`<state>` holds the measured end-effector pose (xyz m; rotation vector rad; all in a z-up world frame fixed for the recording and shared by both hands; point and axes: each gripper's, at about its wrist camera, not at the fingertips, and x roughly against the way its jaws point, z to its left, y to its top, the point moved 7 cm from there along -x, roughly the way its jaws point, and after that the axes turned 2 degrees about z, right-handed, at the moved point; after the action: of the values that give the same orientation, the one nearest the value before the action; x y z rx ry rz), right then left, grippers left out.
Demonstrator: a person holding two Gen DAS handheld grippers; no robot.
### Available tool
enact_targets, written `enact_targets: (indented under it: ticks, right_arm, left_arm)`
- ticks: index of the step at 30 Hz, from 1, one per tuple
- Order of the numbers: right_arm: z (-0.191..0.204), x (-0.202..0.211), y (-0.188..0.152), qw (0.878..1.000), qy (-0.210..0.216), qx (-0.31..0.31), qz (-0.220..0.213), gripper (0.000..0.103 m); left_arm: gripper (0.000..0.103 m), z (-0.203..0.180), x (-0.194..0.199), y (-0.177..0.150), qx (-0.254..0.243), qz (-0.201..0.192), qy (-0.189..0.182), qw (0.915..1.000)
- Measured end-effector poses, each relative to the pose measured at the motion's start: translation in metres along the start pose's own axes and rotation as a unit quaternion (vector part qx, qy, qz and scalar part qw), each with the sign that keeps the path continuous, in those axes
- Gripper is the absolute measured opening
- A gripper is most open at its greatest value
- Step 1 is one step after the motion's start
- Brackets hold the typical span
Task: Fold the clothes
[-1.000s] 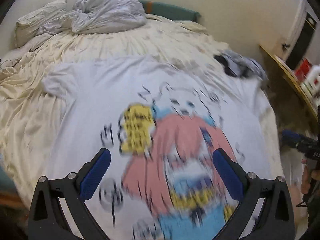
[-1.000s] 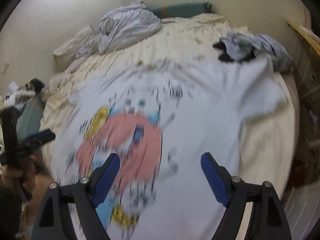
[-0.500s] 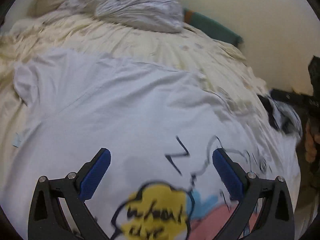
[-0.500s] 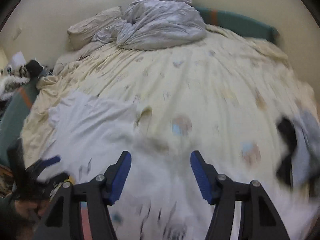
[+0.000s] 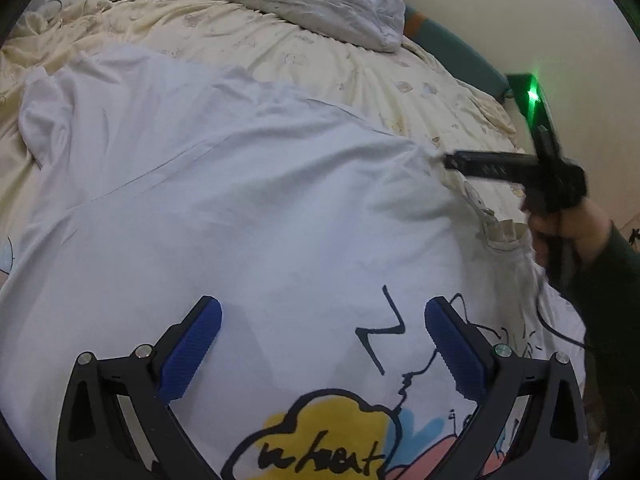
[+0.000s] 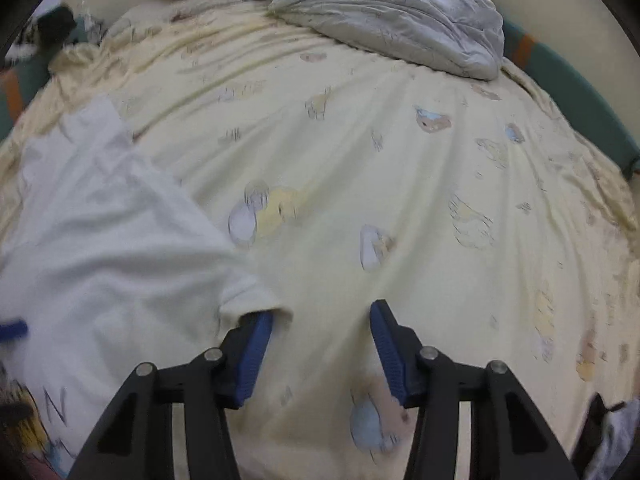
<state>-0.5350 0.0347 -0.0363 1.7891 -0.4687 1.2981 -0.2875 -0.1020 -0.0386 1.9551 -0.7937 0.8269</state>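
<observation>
Nearest the left wrist camera, the left gripper point(image 5: 322, 346) hung low over a white T-shirt point(image 5: 248, 184), its two blue pads wide apart with nothing caught between them, only flat cloth beneath. The shirt lay spread front-up across a bed, covering most of that view. At the very bottom edge sat its cartoon print point(image 5: 324, 436): a yellow speech cloud with dark handwriting, then black zigzag lines just above. One short sleeve point(image 5: 44, 112) lay out flat to the far left.

Farther right in the same view, the right gripper point(image 6: 322, 336) reached down at the shirt's other shoulder edge, held by a hand point(image 5: 560, 228) in a dark sleeve. From its own camera, its jaws were closing. The shirt's sleeve hem point(image 6: 250, 300) draped over the tip of its left pad; only sheet showed in the gap, and no cloth was pinched.

Beyond the shirt stretched a cream bedsheet point(image 6: 400, 168) printed with small faded cartoons. At the far end a crumpled grey duvet point(image 6: 400, 12) sat heaped against the pale wall.
</observation>
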Motion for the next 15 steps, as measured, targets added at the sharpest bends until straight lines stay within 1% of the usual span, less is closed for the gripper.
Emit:
enact_targets:
  ticks: [2, 6, 7, 9, 10, 12, 13, 15]
  right_arm:
    - [-0.004, -0.008, 0.013, 1.000, -0.004, -0.003, -0.006, 0.051]
    - [-0.006, -0.032, 0.038, 0.999, -0.022, 0.036, 0.013, 0.051]
    - [-0.004, -0.037, 0.041, 0.998, -0.022, 0.047, 0.021, 0.051]
    - [0.001, -0.048, 0.039, 0.996, -0.018, 0.062, 0.067, 0.055]
    - [-0.001, -0.049, 0.036, 0.994, -0.012, 0.063, 0.084, 0.056]
    - [-0.011, -0.035, 0.034, 0.993, -0.002, 0.063, 0.097, 0.060]
    - [-0.017, -0.023, 0.032, 0.994, 0.008, 0.060, 0.091, 0.065]
    - [-0.028, 0.008, 0.025, 0.995, 0.043, 0.050, 0.072, 0.070]
  left_arm:
    - [0.102, 0.000, 0.001, -0.001, 0.001, 0.003, -0.003, 1.0000]
    - [0.102, 0.002, 0.001, -0.001, 0.011, 0.006, -0.007, 0.9999]
    - [0.102, 0.002, 0.000, -0.001, 0.012, 0.007, -0.007, 0.9999]
    - [0.102, 0.003, -0.001, 0.000, 0.015, 0.009, -0.008, 0.9998]
    - [0.102, 0.003, -0.001, 0.000, 0.018, 0.011, -0.008, 0.9998]
    - [0.102, 0.004, -0.002, -0.001, 0.023, 0.015, -0.009, 0.9996]
    - [0.102, 0.005, -0.002, -0.001, 0.024, 0.015, -0.009, 0.9996]
    - [0.102, 0.005, 0.000, -0.001, 0.026, 0.015, -0.011, 0.9995]
